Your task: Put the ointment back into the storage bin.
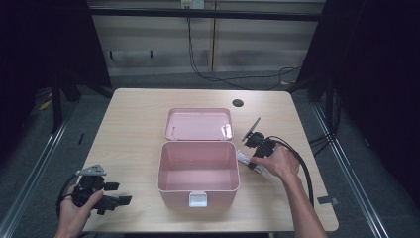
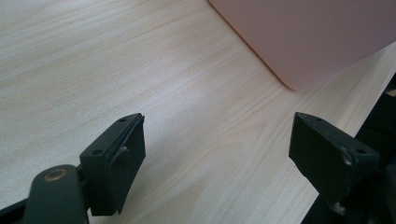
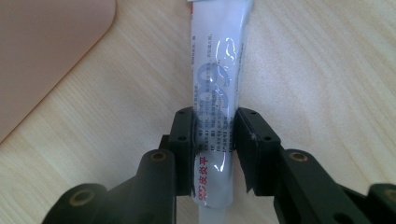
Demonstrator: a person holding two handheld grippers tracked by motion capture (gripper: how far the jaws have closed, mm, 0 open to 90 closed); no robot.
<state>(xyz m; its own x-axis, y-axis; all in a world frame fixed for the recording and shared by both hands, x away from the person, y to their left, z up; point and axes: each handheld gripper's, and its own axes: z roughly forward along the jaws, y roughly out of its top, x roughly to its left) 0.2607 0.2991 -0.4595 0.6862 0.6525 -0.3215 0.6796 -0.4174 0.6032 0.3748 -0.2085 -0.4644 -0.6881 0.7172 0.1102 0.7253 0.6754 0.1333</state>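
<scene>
white tube (image 3: 218, 84), red Chinese characters, pinched by right gripper (image 3: 215, 140) fingers

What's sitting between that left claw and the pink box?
Nothing: in the left gripper view, only bare wooden table lies between the open left gripper and the pink box.

Even overhead light falls on the table (image 1: 133, 124), the surroundings dark. Glare streaks the tube (image 3: 219, 70); the box (image 2: 308, 37) is soft, near jaws slightly blurred; shadows faint.
</scene>
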